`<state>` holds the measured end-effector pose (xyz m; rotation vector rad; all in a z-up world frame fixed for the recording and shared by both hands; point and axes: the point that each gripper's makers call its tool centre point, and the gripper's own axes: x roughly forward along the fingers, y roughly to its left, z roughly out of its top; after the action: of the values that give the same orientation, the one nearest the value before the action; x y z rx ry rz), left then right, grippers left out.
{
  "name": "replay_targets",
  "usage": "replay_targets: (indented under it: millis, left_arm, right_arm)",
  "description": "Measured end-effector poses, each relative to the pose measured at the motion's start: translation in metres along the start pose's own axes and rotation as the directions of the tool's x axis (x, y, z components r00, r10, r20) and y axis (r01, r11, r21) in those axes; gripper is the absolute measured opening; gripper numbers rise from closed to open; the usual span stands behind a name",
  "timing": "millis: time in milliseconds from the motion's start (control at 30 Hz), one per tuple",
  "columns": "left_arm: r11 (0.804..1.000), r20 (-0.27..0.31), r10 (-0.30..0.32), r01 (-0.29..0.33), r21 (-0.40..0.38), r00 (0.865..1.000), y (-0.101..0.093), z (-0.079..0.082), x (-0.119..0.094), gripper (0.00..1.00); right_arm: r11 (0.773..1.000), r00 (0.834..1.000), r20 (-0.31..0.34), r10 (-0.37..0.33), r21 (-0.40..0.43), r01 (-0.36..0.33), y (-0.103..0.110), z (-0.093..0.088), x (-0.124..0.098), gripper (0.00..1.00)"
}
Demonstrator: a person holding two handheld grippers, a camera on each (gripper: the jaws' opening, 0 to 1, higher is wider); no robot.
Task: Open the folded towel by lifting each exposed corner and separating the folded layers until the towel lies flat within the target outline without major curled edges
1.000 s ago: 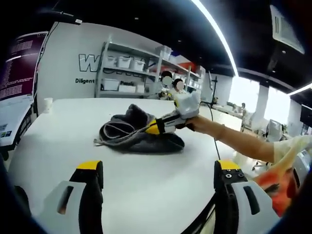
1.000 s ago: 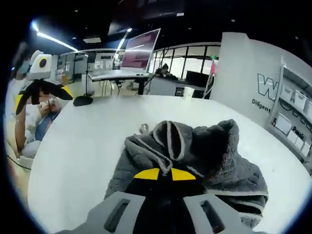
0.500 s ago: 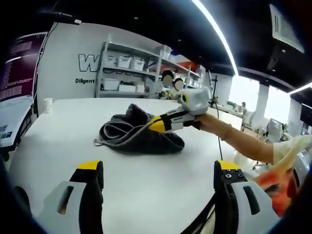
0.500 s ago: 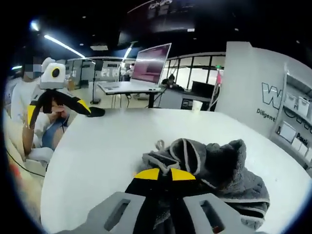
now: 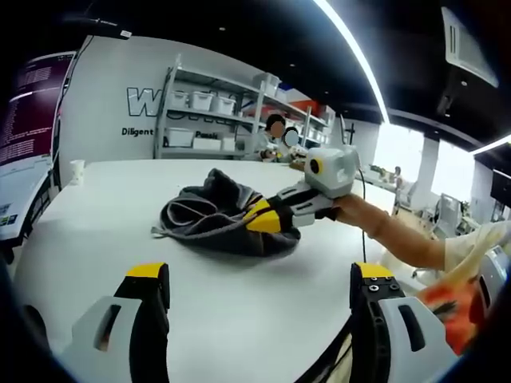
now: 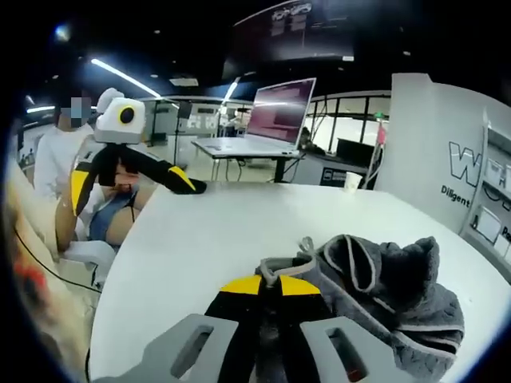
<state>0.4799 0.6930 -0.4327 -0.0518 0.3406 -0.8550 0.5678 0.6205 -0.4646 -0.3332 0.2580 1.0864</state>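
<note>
A dark grey towel [image 5: 209, 217] with paler trim lies bunched on the white table [image 5: 80, 239]. My right gripper [image 5: 264, 217] reaches in from the right and is shut on the towel's near edge, holding that edge slightly off the table. In the right gripper view the yellow tips of the right gripper [image 6: 269, 285] pinch the trimmed edge, and the rest of the towel [image 6: 399, 279] is heaped to the right. My left gripper [image 5: 259, 275] stands open above the table, short of the towel. The left gripper [image 6: 132, 185] also shows at the table's far edge, jaws apart.
Shelves with white bins [image 5: 209, 120] stand along the wall behind the table. A white cup [image 5: 77, 171] sits near the table's far left edge. A person's forearm [image 5: 391, 233] extends behind the right gripper. A desk with a large screen [image 6: 279, 112] stands beyond the table.
The right gripper has drawn back toward the person with the towel's edge in it, dragging the heap a little. The left gripper has held still.
</note>
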Motion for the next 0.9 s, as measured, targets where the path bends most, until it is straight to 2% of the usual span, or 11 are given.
replay_targets:
  millis: [100, 500, 667, 800, 900]
  left_arm:
    - [1.0, 0.001, -0.001, 0.001, 0.001, 1.0, -0.001, 0.0, 0.0, 0.91]
    - [1.0, 0.0, -0.009, 0.009, 0.003, 1.0, 0.0, 0.001, -0.001, 0.91]
    - [1.0, -0.015, -0.022, 0.022, 0.004, 1.0, 0.0, -0.001, 0.001, 0.92]
    - [0.999, -0.029, -0.039, 0.039, 0.011, 0.999, -0.003, -0.003, 0.002, 0.93]
    - [0.999, -0.033, -0.046, 0.047, 0.009, 0.998, -0.005, -0.004, 0.004, 0.94]
  right_arm:
    - [1.0, 1.0, -0.001, 0.023, 0.01, -0.023, 0.006, -0.001, 0.003, 0.0]
    - [0.989, 0.987, -0.08, 0.14, -0.033, -0.143, 0.049, -0.022, 0.016, 0.0]
    - [0.984, 0.98, -0.108, 0.167, -0.039, -0.172, 0.051, -0.03, 0.022, 0.0]
    - [0.983, 0.977, -0.113, 0.18, -0.029, -0.184, 0.063, -0.035, 0.019, 0.0]
    - [0.979, 0.97, -0.142, 0.195, -0.033, -0.201, 0.069, -0.042, 0.019, 0.01]
